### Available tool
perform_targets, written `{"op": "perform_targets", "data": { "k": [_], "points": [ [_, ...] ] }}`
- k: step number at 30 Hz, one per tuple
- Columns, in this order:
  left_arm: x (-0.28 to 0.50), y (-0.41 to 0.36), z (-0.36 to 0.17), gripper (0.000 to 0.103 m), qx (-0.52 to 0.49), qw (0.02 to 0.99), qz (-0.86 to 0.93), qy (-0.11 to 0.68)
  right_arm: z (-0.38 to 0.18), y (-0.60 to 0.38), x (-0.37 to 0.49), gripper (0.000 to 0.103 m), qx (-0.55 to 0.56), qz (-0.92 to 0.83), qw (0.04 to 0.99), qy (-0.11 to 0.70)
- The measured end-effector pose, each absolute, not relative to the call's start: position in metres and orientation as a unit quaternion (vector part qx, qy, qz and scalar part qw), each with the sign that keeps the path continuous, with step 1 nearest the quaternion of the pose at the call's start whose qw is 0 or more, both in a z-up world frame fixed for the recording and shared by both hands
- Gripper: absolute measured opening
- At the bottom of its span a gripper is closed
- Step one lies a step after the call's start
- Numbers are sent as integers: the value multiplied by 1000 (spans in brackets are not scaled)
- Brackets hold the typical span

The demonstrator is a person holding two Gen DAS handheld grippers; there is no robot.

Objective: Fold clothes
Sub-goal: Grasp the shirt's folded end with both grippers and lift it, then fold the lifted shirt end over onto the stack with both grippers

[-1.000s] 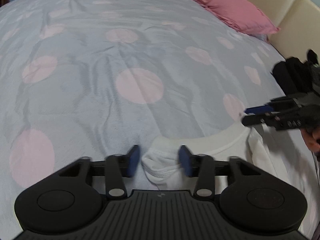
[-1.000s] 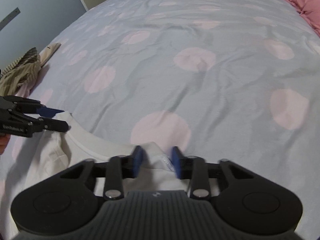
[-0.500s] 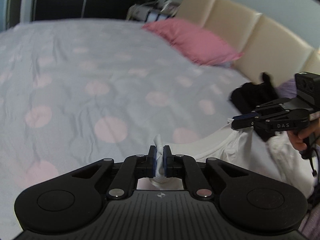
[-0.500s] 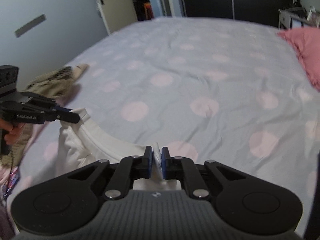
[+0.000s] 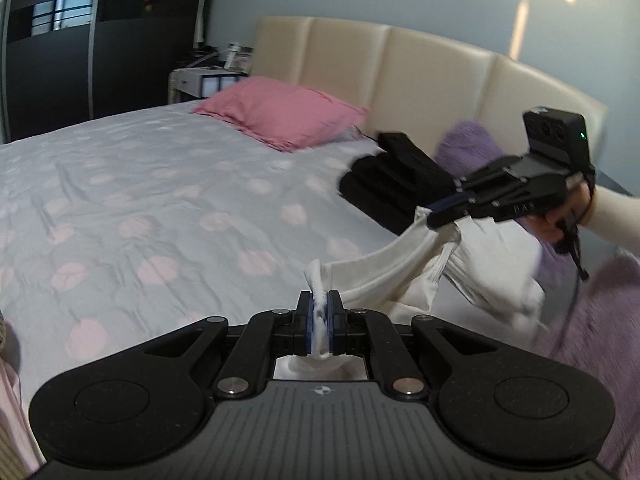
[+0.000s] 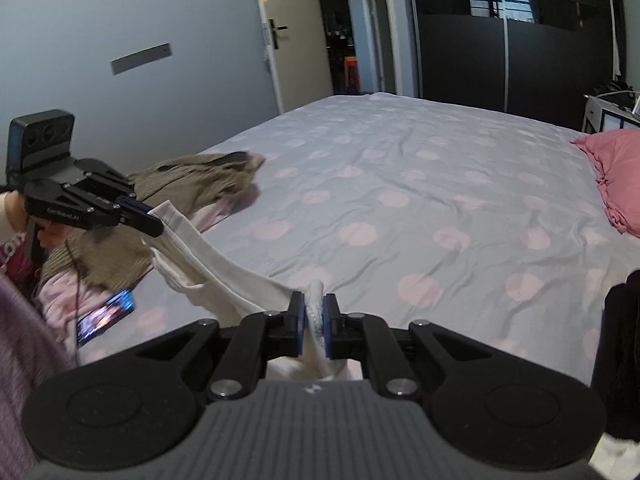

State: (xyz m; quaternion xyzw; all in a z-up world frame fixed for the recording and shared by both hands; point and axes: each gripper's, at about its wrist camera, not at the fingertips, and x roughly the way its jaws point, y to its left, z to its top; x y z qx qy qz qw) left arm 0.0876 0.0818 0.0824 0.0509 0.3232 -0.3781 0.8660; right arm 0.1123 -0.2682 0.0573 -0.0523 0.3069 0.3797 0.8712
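Two claws, left claw (image 5: 319, 316), right claw (image 6: 314, 322), pinching white garment (image 5: 380, 272), lower part hidden.

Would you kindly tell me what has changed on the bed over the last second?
Both hand-held grippers closed on the white garment: the left hand-held gripper and the right hand-held gripper each pinch its neckline and have lifted it off the spotted bedspread. The pink pillow stayed put.

White garment (image 5: 384, 276) hangs stretched, lifted above the bed.
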Motion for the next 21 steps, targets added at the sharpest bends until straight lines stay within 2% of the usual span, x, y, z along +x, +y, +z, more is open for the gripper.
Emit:
{"op": "perform_targets", "data": {
  "k": [9, 16, 21],
  "points": [
    [6, 67, 29, 4, 83, 818, -407, 397, 10, -277, 33, 11, -62, 420, 831, 360],
    [-24, 35, -31, 4, 194, 784, -405, 429, -43, -255, 13, 11, -131, 423, 793, 419],
    [-29, 30, -59, 5, 237, 773, -392, 440, -77, -245, 7, 11, -160, 418, 774, 448]
  ]
}}
